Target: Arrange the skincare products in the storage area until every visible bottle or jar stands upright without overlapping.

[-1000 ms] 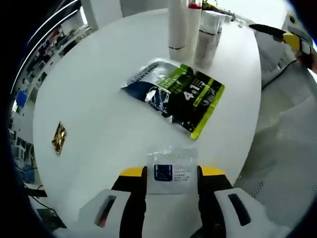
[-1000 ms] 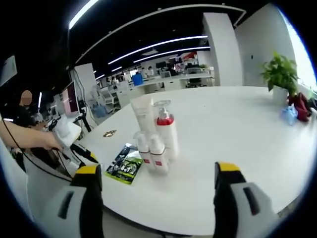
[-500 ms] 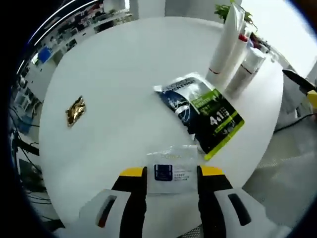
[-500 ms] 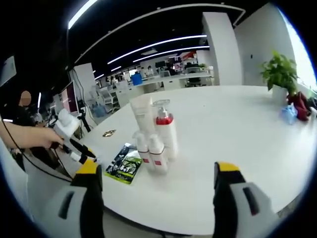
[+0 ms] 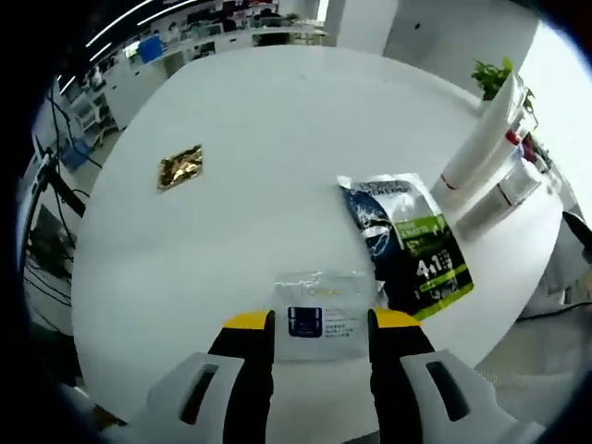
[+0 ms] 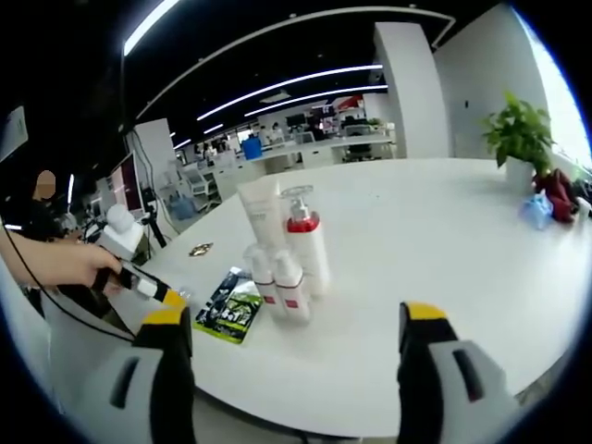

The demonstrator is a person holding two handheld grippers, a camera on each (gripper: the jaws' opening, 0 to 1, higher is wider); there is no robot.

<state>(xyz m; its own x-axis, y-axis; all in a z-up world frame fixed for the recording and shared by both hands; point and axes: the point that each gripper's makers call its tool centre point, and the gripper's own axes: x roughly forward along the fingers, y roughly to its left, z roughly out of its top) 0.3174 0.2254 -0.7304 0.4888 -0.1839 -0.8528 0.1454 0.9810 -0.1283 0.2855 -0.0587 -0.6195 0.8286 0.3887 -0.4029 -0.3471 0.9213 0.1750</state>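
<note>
In the left gripper view, my left gripper [image 5: 317, 321] is closed down on a small clear sample sachet [image 5: 320, 314] with a dark blue label panel; the yellow-tipped jaws press its two side edges and it stands up between them, above the white round table [image 5: 250, 176]. Just past the sachet lies a flat pouch [image 5: 412, 248], dark with a green band and white "4+1" lettering, its near corner close to my right jaw. Beyond the pouch, at the table's far right edge, a tall white tube [image 5: 483, 132] and slimmer white bottles with red bands [image 5: 507, 190] stand together, tilted by the lens. A small gold foil packet [image 5: 180, 167] lies on its own toward the left of the table, well apart from everything else.

In the right gripper view, my right gripper [image 6: 294, 326] holds nothing, its jaws spread wide over the near edge of the same table [image 6: 435, 240]. Ahead, the products stand upright in a tight cluster: the white tube [image 6: 260, 215], a pump bottle with a red collar [image 6: 305, 240], and two small white bottles [image 6: 277, 285] in front. The green pouch [image 6: 230, 306] lies flat just to their left. A hand [image 6: 65, 264] at the left holds my other gripper [image 6: 172, 297]. A potted plant [image 6: 520, 141] stands at the table's far right.
</note>
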